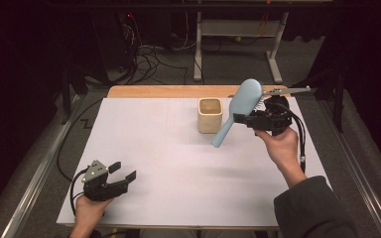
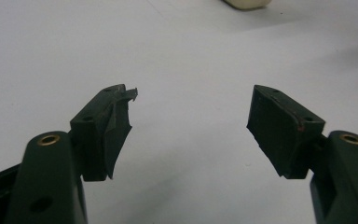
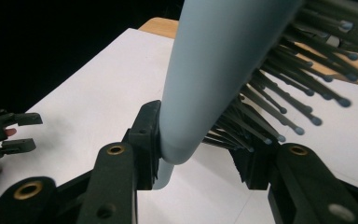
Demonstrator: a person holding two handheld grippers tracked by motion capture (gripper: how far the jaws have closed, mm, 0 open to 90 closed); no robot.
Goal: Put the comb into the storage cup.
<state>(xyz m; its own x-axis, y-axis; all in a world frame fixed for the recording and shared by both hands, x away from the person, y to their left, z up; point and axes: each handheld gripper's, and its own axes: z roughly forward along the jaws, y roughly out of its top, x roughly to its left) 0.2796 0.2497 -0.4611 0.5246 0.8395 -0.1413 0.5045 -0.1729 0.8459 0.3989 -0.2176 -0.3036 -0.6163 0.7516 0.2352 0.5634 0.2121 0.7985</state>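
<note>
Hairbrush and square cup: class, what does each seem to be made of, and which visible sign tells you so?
Hairbrush: probably plastic, with a smooth matt pale-blue back and handle; thin dark bristles end in small rounded tips. Square cup: cream-coloured with a dull, even surface and thick rounded rim; possibly ceramic or plastic, the look leaves it open.

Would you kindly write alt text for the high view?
The right gripper, shut on a light blue hairbrush, holds it above a white table beside a cream cup. The left gripper rests open near the front left.
</note>
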